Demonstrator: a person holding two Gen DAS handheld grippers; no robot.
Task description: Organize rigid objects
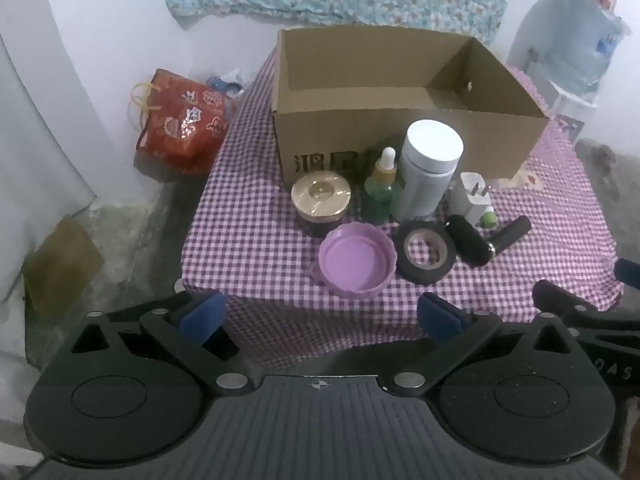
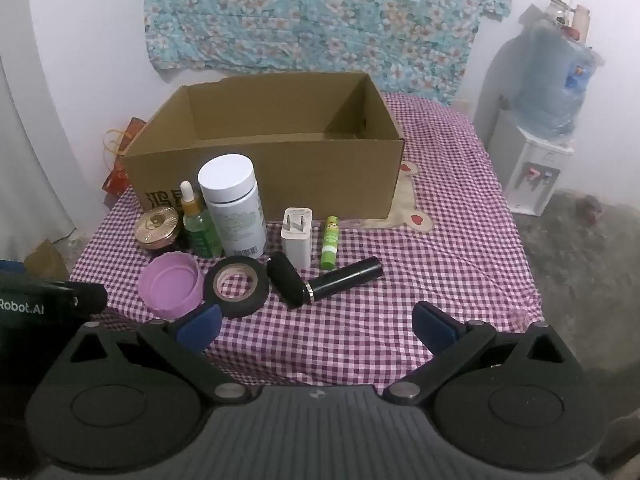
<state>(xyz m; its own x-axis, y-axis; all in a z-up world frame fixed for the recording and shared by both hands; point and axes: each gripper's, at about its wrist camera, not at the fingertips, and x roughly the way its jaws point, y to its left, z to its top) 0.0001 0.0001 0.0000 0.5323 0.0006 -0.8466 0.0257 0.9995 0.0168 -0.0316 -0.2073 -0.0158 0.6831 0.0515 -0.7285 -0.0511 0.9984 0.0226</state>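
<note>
An open, empty cardboard box (image 1: 400, 136) (image 2: 320, 176) stands on the checked table. In front of it are a gold-lidded jar (image 1: 321, 196) (image 2: 157, 225), a green dropper bottle (image 1: 382, 188) (image 2: 199, 224), a white bottle (image 1: 428, 168) (image 2: 236, 208), a white plug (image 1: 474, 198) (image 2: 296, 238), a green lip balm (image 2: 329, 242), a purple lid (image 1: 357, 261) (image 2: 171, 282), a black tape roll (image 1: 426, 255) (image 2: 237, 285), a black cap (image 1: 469, 245) (image 2: 285, 278) and a black tube (image 1: 510, 236) (image 2: 346, 278). My left gripper (image 1: 320, 316) is open and empty before the table's front edge. My right gripper (image 2: 316, 326) is open and empty over the front edge.
A purple checked cloth (image 2: 440, 240) covers the table. A red gift bag (image 1: 180, 120) sits on the floor at the left. A water dispenser (image 2: 536, 152) stands at the right. A floral cloth (image 2: 320, 12) hangs on the back wall.
</note>
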